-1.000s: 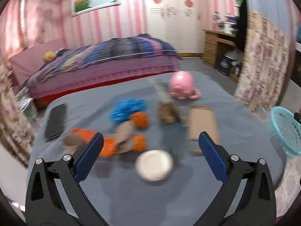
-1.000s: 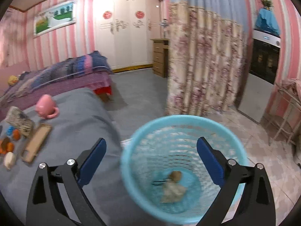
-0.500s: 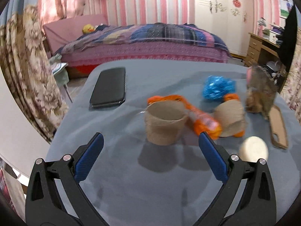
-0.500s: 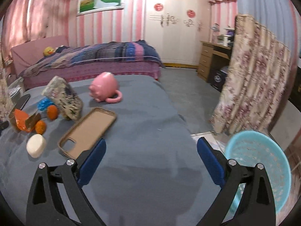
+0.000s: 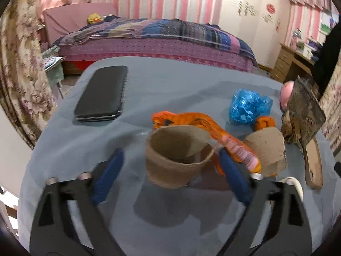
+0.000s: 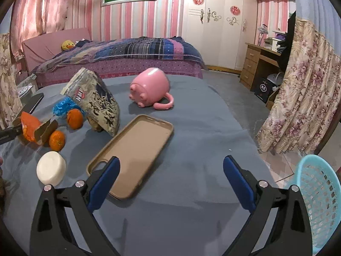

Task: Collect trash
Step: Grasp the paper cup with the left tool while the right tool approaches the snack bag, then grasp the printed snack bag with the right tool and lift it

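My left gripper [image 5: 170,162] brackets a torn brown paper cup [image 5: 177,157] on the grey-blue cloth [image 5: 170,81]; its jaws have just been closing in, a gap showing on the left side, the right pad near the cup's rim, contact unclear. An orange snack wrapper [image 5: 204,128] drapes across the cup's far edge and over my right finger. Past that finger lies a second torn cup piece [image 5: 266,145], then a crumpled blue plastic wad [image 5: 247,106] and a patterned snack bag [image 5: 304,117]. Ahead-left of the jaws rests a black phone [image 5: 102,93].

My right gripper [image 6: 170,179] stands open and empty above the cloth, a tan phone case [image 6: 136,153] lying just ahead of its left finger. This view alone shows the tipped pink pig mug [image 6: 151,87], two oranges [image 6: 74,117], a white round soap-like puck [image 6: 51,168], and the turquoise waste basket [image 6: 317,194] on the floor, right of the right finger.
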The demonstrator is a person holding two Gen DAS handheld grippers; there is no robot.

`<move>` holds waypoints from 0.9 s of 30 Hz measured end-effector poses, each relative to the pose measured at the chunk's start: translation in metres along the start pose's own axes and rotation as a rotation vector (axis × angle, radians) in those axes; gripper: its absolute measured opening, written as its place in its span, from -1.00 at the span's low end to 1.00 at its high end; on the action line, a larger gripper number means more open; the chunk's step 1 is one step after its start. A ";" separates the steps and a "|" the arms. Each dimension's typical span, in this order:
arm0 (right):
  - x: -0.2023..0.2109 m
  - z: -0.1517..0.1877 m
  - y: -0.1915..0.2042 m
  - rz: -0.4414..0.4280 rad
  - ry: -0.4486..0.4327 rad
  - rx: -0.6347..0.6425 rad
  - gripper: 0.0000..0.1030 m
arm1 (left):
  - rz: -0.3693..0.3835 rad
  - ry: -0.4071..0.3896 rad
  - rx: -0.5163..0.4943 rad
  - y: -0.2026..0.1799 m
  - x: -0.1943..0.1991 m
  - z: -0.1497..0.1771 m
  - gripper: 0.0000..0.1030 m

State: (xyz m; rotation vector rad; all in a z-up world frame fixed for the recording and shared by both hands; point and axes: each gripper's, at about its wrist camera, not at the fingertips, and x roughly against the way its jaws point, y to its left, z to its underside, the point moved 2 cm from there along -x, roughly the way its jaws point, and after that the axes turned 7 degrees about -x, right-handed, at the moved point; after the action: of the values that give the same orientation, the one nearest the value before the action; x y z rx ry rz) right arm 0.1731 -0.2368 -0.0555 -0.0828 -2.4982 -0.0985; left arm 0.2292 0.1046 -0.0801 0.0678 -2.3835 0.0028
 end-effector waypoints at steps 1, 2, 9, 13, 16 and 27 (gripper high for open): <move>-0.001 -0.001 0.004 -0.001 -0.001 0.007 0.85 | 0.015 0.008 -0.012 -0.002 -0.001 0.000 0.23; -0.002 -0.001 0.009 -0.005 -0.001 0.018 0.85 | 0.028 0.012 -0.018 -0.002 -0.001 0.001 0.06; -0.014 -0.009 0.044 -0.051 0.002 0.070 0.85 | 0.029 -0.010 -0.005 0.019 0.026 0.012 -0.13; -0.021 -0.016 0.066 -0.063 -0.014 0.096 0.85 | -0.016 -0.029 0.005 0.039 0.047 0.009 -0.13; -0.028 -0.023 0.081 -0.074 -0.011 0.109 0.84 | -0.058 -0.046 -0.002 0.048 0.058 0.006 -0.13; -0.058 -0.049 0.112 -0.093 0.031 0.160 -0.37 | -0.075 -0.060 0.021 0.059 0.065 -0.003 -0.13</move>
State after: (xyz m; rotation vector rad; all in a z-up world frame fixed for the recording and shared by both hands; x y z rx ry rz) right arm 0.2585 -0.1321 -0.0453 0.1010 -2.4692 0.0606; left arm 0.1805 0.1605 -0.0323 0.1693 -2.4399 -0.0096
